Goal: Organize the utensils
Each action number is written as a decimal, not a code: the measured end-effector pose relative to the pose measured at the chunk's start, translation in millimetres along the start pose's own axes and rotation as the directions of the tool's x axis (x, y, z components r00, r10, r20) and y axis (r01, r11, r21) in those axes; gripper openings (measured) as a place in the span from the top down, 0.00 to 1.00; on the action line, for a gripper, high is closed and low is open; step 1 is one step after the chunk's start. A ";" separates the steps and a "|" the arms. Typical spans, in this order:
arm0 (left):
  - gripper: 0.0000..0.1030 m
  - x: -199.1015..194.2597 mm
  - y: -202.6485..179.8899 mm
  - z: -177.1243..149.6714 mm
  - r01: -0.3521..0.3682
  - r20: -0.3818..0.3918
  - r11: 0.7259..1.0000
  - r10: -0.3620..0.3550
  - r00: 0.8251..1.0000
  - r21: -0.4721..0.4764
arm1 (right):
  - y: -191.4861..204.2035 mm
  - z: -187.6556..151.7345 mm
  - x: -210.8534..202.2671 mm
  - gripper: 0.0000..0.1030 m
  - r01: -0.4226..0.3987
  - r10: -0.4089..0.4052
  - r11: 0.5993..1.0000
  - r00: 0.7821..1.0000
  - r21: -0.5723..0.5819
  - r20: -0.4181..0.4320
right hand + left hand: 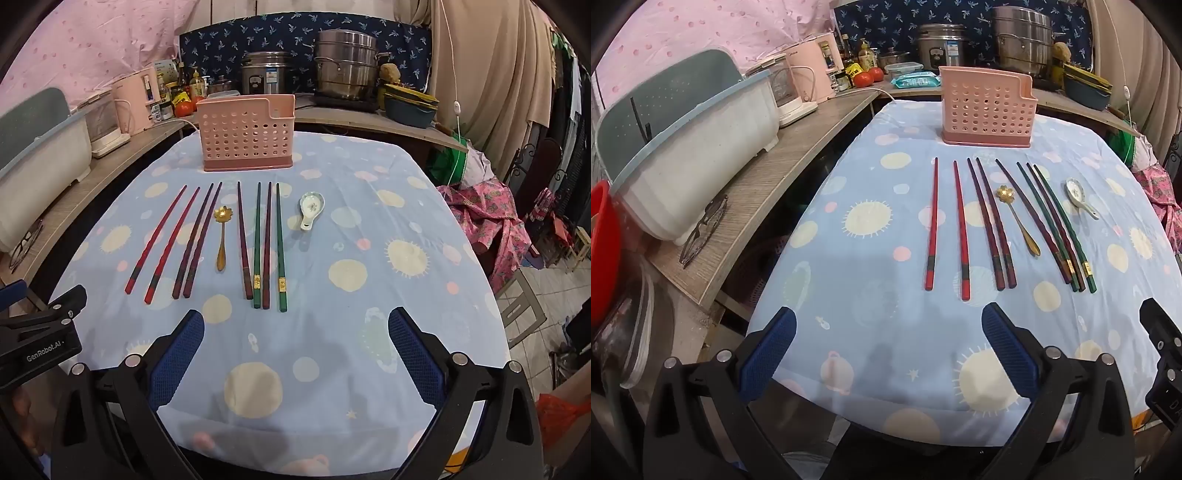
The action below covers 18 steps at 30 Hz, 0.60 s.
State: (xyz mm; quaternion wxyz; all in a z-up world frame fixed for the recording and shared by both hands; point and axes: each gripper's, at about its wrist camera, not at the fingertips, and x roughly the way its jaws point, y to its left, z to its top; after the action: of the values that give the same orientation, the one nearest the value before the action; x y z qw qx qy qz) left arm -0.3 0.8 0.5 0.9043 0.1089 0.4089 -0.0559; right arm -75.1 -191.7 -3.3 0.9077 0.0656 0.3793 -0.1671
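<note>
At twelve o'clock on the tabletop (424, 258), past the row of utensils, stands the pink holder (246, 133), upright and still empty as far as its holes show. Between it and both grippers the utensils lie side by side: two red chopsticks (162, 240), two dark red ones (197, 240), a gold spoon (221, 240), four more chopsticks (262, 243) in green and maroon, and a white ceramic spoon (311, 211) at the right end. Every chopstick runs lengthwise from six to twelve o'clock, thick ends toward the grippers. The left gripper (888, 354) has its jaws wide with nothing between them, and the red pair (947, 225) sits just ahead at about one o'clock. The right gripper (295, 354) is likewise wide and empty, with the green and maroon set at about eleven o'clock and the ceramic spoon near twelve. Each hand seems nearer its own end of the row, so nothing has been sorted yet.
</note>
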 end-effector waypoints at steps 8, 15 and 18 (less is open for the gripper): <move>0.07 2.7 0.2 -0.7 -0.010 -0.009 1.000 0.010 1.000 0.007 | 0.6 0.1 1.4 0.07 -0.001 0.001 1.000 1.000 0.002 -0.004; 0.07 0.6 -0.2 -1.8 -0.008 -0.012 1.000 0.008 1.000 0.009 | 2.1 -1.2 3.9 0.07 -0.001 0.001 1.000 1.000 0.001 -0.009; 0.07 3.5 1.5 -2.8 -0.006 -0.013 1.000 0.006 1.000 0.009 | 1.2 -0.6 3.8 0.07 -0.001 0.001 1.000 1.000 0.001 -0.010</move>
State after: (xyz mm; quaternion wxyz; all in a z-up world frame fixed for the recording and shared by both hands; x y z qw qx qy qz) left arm 0.2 2.9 -3.7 0.9013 0.1144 0.4142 -0.0541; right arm -72.6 -191.4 -6.4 0.9058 0.0673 0.3837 -0.1665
